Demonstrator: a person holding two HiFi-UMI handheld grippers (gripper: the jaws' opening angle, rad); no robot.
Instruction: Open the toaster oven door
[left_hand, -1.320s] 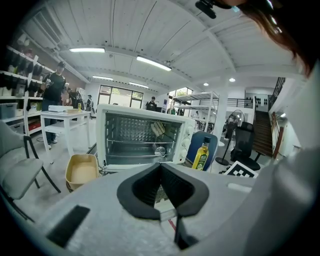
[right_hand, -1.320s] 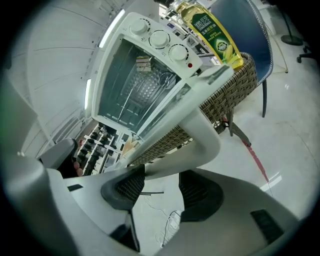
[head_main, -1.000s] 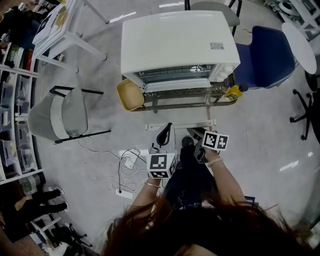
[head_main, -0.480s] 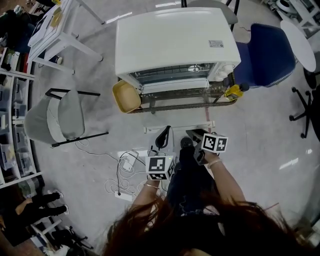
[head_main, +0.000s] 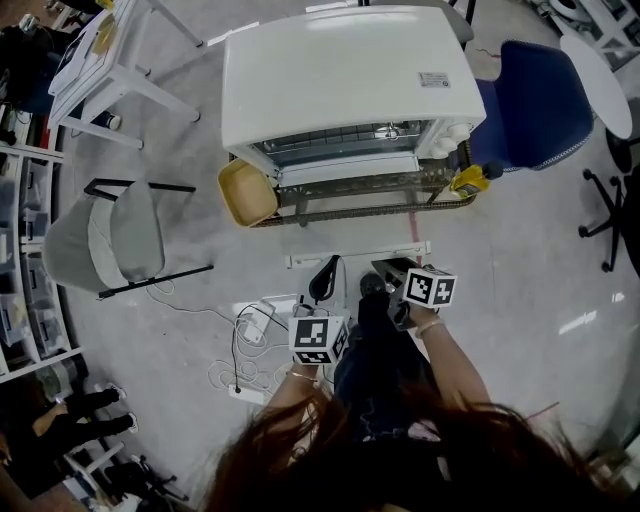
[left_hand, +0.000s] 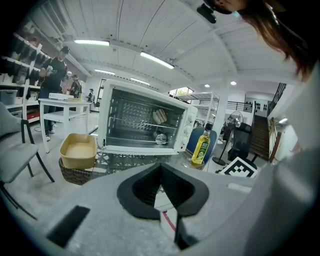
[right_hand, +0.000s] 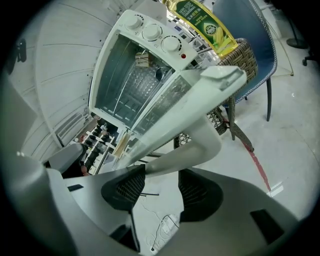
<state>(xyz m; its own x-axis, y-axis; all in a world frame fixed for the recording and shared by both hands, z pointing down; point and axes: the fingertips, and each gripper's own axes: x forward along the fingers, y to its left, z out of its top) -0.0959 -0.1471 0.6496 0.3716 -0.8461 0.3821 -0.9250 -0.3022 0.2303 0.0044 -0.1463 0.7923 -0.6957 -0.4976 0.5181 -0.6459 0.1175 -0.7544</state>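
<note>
Little had moved since the earlier frame: the head view had drifted, so the oven (head_main: 350, 80) sat slightly higher and further left, while both grippers kept their places near the person. The oven stood on a wicker stand (head_main: 440, 195) at the far side. Its door (right_hand: 170, 105) already hung down toward the person, as it did earlier, so the task looked all but done. The handle (head_main: 360, 253) ran along the door's near edge. The right gripper (right_hand: 161, 182) had its jaws spread with the handle, near its right end, at their tips. It seemed placed to steady or release the lowered door, with no firm pinch evident. The left gripper (left_hand: 161, 172), to its left, held its jaws pressed together on nothing, probably kept clear as the idle one.
</note>
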